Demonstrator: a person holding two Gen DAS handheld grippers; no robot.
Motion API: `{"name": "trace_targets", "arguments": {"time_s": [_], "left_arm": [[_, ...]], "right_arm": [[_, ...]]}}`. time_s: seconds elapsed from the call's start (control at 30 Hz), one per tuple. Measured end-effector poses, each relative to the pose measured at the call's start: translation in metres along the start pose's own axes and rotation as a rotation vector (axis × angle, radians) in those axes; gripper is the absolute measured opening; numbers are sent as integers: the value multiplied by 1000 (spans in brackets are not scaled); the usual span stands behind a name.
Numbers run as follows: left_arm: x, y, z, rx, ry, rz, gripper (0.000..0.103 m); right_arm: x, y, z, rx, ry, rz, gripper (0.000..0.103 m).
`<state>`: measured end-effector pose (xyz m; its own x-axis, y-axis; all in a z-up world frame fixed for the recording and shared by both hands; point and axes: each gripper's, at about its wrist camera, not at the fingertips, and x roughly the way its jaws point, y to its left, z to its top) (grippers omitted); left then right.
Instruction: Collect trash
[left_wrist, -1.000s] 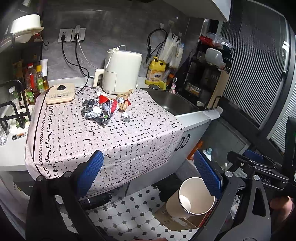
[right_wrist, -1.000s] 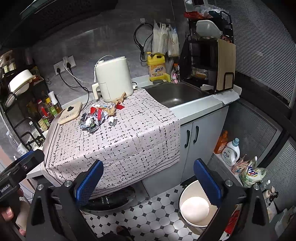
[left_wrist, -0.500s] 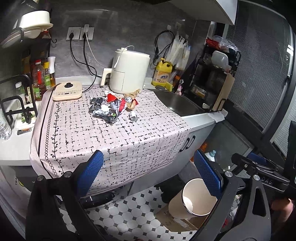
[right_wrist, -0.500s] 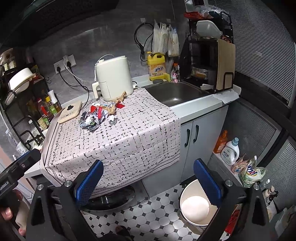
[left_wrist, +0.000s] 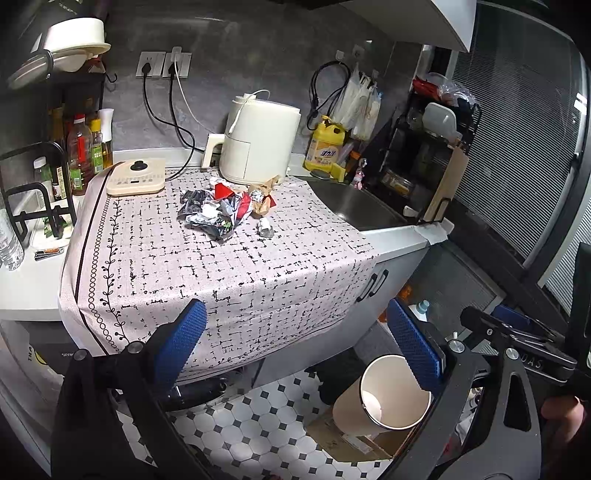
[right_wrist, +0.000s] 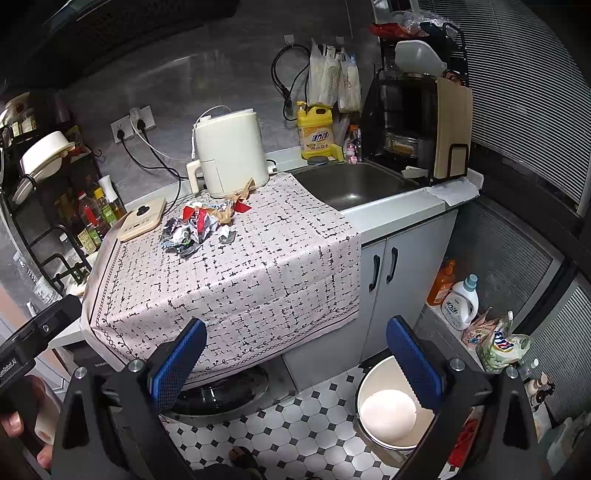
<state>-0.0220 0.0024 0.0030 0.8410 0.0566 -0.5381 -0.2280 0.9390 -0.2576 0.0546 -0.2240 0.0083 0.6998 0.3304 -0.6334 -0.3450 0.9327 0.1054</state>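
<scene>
A heap of crumpled wrappers (left_wrist: 221, 210) lies on the patterned cloth (left_wrist: 207, 273) in front of the white appliance (left_wrist: 258, 144), one small scrap (left_wrist: 265, 228) just beside it. Both the left gripper (left_wrist: 295, 350) and right gripper (right_wrist: 295, 358) hang spread and empty, well short of the counter, so this looks like the approach step. Next, one must reach the heap and pinch a piece, then carry it to the bin (right_wrist: 391, 406) on the floor, which seems empty.

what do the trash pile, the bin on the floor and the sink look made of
Trash pile: crinkled foil-lined wrappers plus some paper, judging by silvery creases. Bin: probably smooth matte plastic, cream-coloured. Sink: brushed stainless steel, dull grey sheen.
</scene>
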Motion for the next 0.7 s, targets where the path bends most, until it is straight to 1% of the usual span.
{"name": "trace_targets", "arguments": {"time_s": [0.23,0.33,0.53,0.7], "left_arm": [[-4,-5,3,-2,-3,13,97],[-6,-2,5,-1,-1,32,97],[-7,17,10,-32,8,81,97],[5,36,20,-58,17,104,97]], "right_arm": [[-2,-1,2,-9,0,12,95],[1,1,4,-5,3,24,95],[19,16,15,-19,30,62,95],[44,30,26,-30,53,82,95]]}}
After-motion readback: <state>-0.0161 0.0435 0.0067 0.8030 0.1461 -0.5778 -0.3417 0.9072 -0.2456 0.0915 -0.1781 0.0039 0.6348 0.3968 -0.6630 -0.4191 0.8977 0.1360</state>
